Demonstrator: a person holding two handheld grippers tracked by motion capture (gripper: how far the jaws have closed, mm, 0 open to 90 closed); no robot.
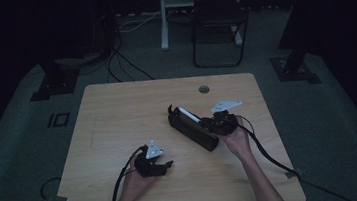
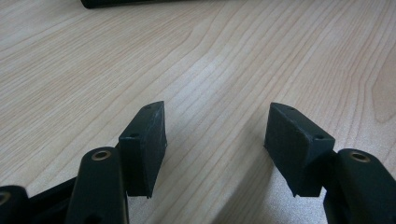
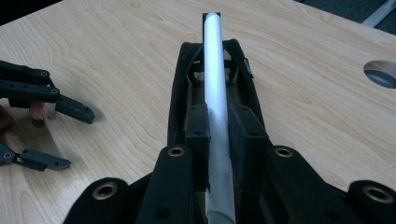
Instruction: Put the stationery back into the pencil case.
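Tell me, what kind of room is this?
Probably a dim lab or recording studio rather than a home. A bare wooden table stands on grey carpet, cables trail across the floor past dark stand bases, and a folding chair sits behind.

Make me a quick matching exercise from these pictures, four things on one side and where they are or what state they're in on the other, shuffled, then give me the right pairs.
Things:
1. left gripper
2. right gripper
3. black case
4. round hole

States or places:
A. lies unzipped on the wooden table, slanting across its right half
B. jaws apart, nothing between them
C. near the table's far edge
D. jaws closed on a white tube over the case

Pairs: 1-B, 2-D, 3-A, 4-C
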